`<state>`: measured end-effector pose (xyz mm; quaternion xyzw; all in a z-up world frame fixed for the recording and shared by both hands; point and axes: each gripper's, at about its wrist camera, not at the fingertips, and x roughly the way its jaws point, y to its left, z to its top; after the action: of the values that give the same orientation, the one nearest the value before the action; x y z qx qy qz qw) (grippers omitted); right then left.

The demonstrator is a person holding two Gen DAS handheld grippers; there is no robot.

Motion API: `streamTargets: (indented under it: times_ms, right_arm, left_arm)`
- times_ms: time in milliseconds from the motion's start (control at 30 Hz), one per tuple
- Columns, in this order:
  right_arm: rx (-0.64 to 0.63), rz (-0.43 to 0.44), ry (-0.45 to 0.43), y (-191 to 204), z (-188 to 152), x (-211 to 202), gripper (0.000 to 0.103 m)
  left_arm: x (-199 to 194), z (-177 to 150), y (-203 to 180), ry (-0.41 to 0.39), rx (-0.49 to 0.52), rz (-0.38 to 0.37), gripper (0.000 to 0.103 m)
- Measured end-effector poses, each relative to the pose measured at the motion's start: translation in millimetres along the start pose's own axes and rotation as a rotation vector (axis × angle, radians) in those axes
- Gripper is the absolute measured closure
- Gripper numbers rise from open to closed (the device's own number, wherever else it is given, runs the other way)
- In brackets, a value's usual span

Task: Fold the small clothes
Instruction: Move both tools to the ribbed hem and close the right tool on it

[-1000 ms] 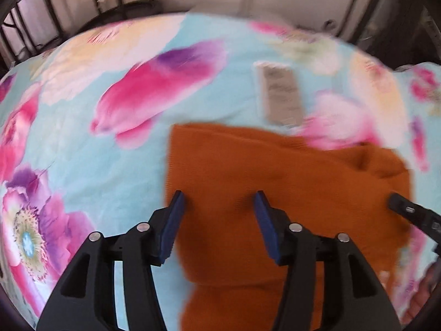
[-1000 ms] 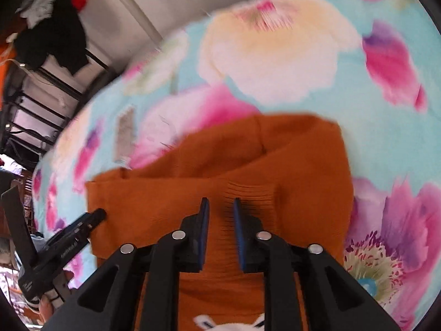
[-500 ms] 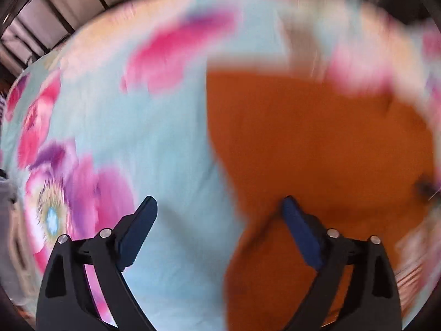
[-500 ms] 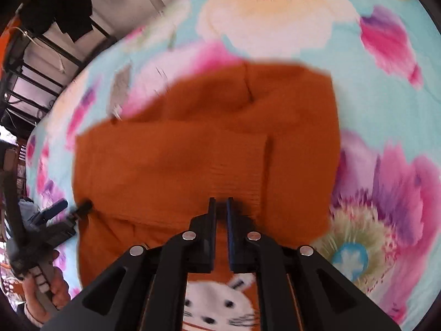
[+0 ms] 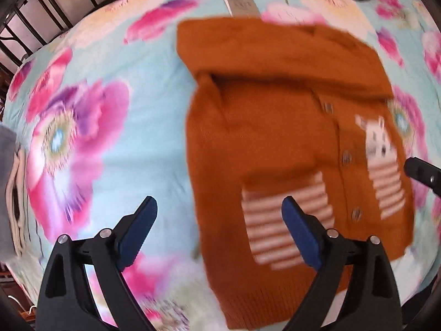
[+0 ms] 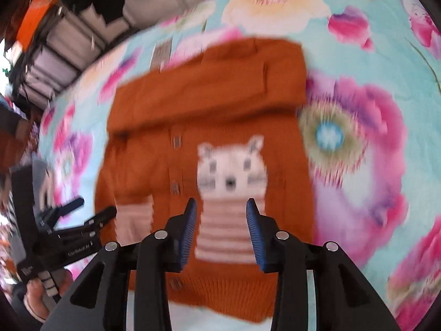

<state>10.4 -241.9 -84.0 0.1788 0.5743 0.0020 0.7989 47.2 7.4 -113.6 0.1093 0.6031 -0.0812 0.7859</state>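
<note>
An orange knitted cardigan point(image 5: 275, 127) lies face up on a flowered bedsheet point(image 5: 154, 127), its buttons in a line down the front and its top part folded over in a thick band at 12 o'clock. In the left wrist view the left gripper point(image 5: 219, 215) is spread wide and grips nothing; its right finger hangs over a striped pocket point(image 5: 284, 218) while its left finger hangs over bare sheet at 7 o'clock. In the right wrist view the right gripper point(image 6: 220, 231) is also released, its jaws apart on either side of the striped patch below a white cat face point(image 6: 233, 172). A paper tag point(image 5: 242, 5) lies on the sheet just beyond the cardigan at 12 o'clock.
</note>
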Motion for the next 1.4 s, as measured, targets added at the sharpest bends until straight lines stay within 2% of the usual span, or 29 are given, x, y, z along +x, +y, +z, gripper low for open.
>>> streamTargets:
  times_ms: [100, 167, 233, 267, 467, 567, 633, 733, 800, 867, 1000, 1167, 1233, 1267, 1300, 1367, 1400]
  right_arm:
    - [-0.051, -0.096, 0.100, 3.6, -25.6, 26.2, 0.065]
    - [-0.051, -0.120, 0.167, -0.1, -42.4, 39.2, 0.064]
    - [-0.072, -0.134, 0.157, 2.9, -52.5, 31.4, 0.061]
    - [-0.081, -0.127, 0.166, 5.9, -56.4, 24.1, 0.056]
    - [-0.036, -0.036, 0.102, 2.3, -57.8, -22.1, 0.047]
    - [-0.061, -0.085, 0.077, -13.4, -41.5, -37.4, 0.047]
    - [-0.043, -0.103, 0.072, -26.2, -32.8, -39.3, 0.047]
    - [0.050, -0.045, 0.099, -49.4, -28.4, -28.1, 0.047]
    - [0.105, 0.018, 0.161, -56.8, -34.7, -5.4, 0.047]
    - [0.115, 0.044, 0.199, -56.4, -40.1, 8.5, 0.048]
    - [0.099, 0.046, 0.226, -64.2, -54.7, 14.5, 0.051]
    - [0.183, 0.101, 0.233, -70.4, -55.8, 16.8, 0.049]
    - [0.181, 0.086, 0.235, -66.4, -59.0, 19.5, 0.050]
    - [0.171, 0.074, 0.233, -63.6, -59.1, 19.5, 0.055]
    - [0.167, 0.071, 0.236, -59.7, -59.6, 19.0, 0.064]
    - [0.182, 0.107, 0.253, -53.6, -60.0, 19.6, 0.077]
    - [0.182, 0.114, 0.259, -49.8, -60.6, 20.3, 0.077]
  left_arm:
    - [13.5, -23.5, -8.2, 0.049, -0.008, 0.018, 0.014]
    - [19.4, -38.7, -8.5, 0.083, -0.043, 0.014, 0.014]
    - [16.3, -50.7, -6.9, 0.105, -0.088, -0.006, 0.013]
    - [13.1, -55.2, -6.9, 0.126, -0.099, -0.024, 0.013]
    - [-7.8, -62.1, -3.0, 0.193, -0.103, -0.136, 0.013]
    - [-8.5, -52.9, 14.4, 0.228, -0.125, -0.180, 0.013]
    - [-9.1, -46.1, 26.2, 0.235, -0.130, -0.178, 0.013]
    - [-7.0, -40.7, 32.9, 0.235, -0.141, -0.214, 0.013]
    - [-0.1, -41.0, 33.9, 0.253, -0.167, -0.271, 0.014]
    - [10.2, -42.4, 31.3, 0.285, -0.179, -0.316, 0.014]
    - [24.5, -40.7, 28.0, 0.276, -0.121, -0.305, 0.014]
    - [34.8, -37.8, 28.5, 0.260, -0.125, -0.311, 0.010]
    - [32.5, -39.4, 30.9, 0.243, -0.111, -0.308, 0.010]
    - [31.6, -38.5, 31.0, 0.236, -0.103, -0.309, 0.010]
    - [29.6, -38.8, 31.3, 0.228, -0.101, -0.313, 0.011]
    - [20.9, -46.6, 29.7, 0.217, -0.106, -0.341, 0.018]
    - [21.2, -47.0, 31.1, 0.216, -0.104, -0.342, 0.026]
